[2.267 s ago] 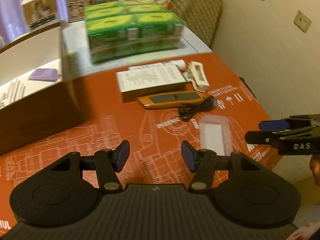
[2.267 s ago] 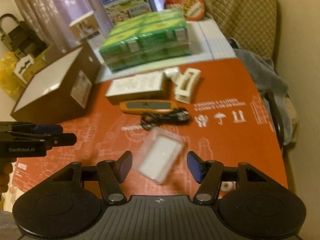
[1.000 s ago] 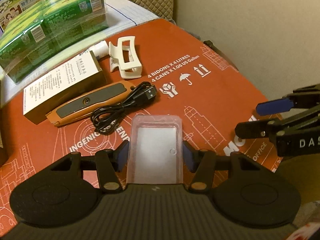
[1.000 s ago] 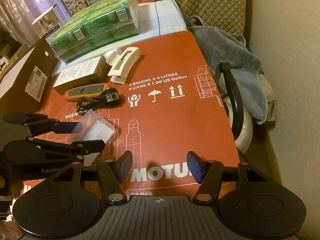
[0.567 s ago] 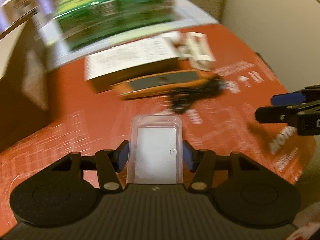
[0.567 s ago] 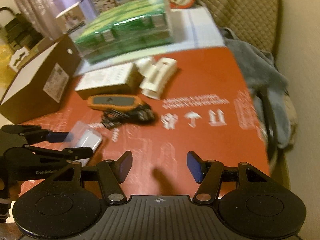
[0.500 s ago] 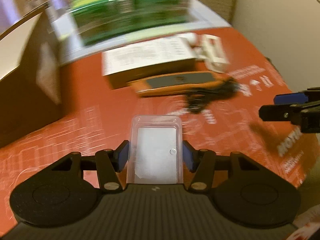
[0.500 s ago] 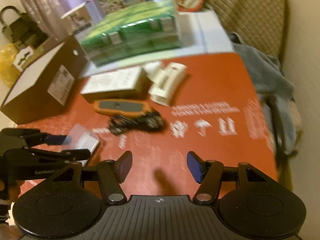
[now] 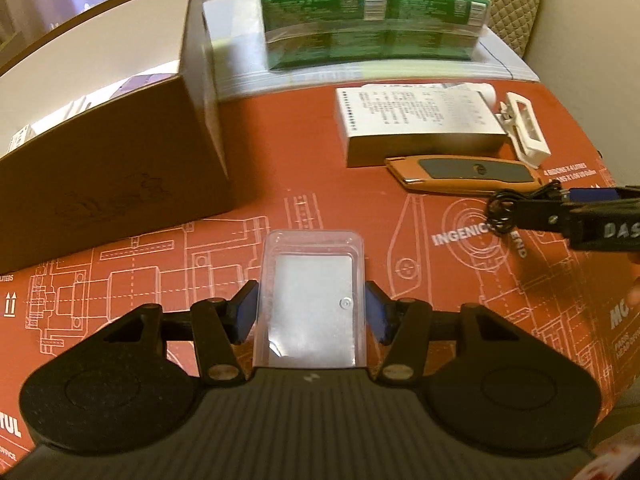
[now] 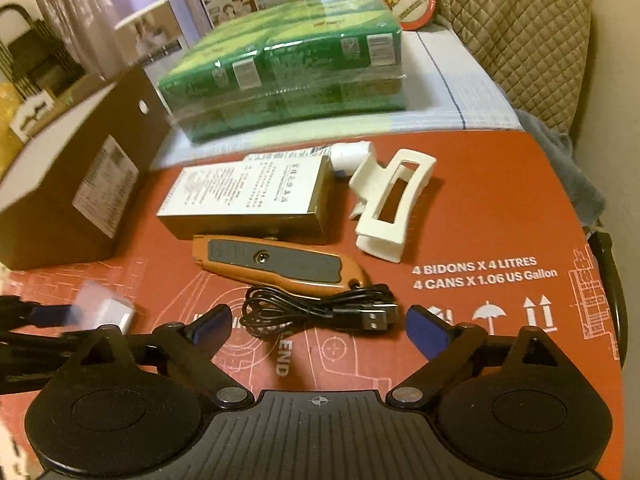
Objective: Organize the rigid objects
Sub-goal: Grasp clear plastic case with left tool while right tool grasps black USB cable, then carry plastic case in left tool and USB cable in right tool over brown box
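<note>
My left gripper [image 9: 311,314] is shut on a clear plastic case [image 9: 311,300] and holds it above the red printed surface [image 9: 320,184]. The case also shows blurred at the left of the right wrist view [image 10: 105,309]. My right gripper [image 10: 319,327] is open and empty, just in front of a coiled black USB cable [image 10: 320,308]. Beyond the cable lie an orange utility knife [image 10: 280,266], a white-topped box [image 10: 248,200] and a white hair claw clip [image 10: 390,204]. An open brown cardboard box [image 9: 100,128] stands at the left.
A green shrink-wrapped pack of cartons [image 9: 372,12] sits on a white sheet behind the red surface. A small white tube [image 10: 350,156] lies behind the clip. A quilted chair back [image 10: 508,32] and grey cloth [image 10: 560,160] are at the right, a wall beyond.
My left gripper closed on the clear case, lifted it and swung left toward the cardboard box. My right gripper moved in toward the black cable and stays open.
</note>
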